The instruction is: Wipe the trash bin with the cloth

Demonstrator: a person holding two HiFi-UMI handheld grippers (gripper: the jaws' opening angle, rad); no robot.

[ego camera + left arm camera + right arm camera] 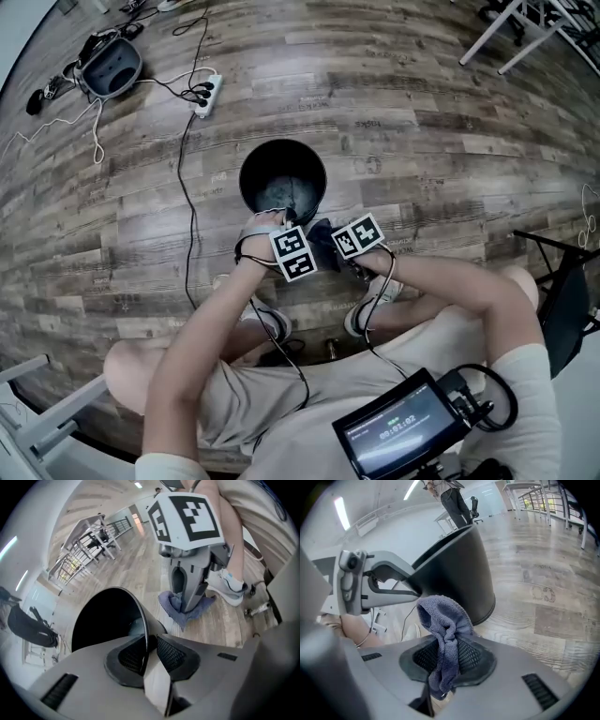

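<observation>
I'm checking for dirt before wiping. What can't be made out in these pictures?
Trash bin interior: head view, dark, too small to judge dirt.
Bin's base: left gripper view, hidden by the left gripper clamping its rim.
Cloth, lower end: right gripper view, buried between the right gripper's jaws.

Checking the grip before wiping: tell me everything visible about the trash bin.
The trash bin is round, black and smooth like plastic, open-topped, narrowing toward its base. It stands on the wood floor. The left hand-held gripper is shut on its thin rim. The blue cloth, held by the right hand-held gripper, hangs near its outer wall; contact is unclear.
</observation>
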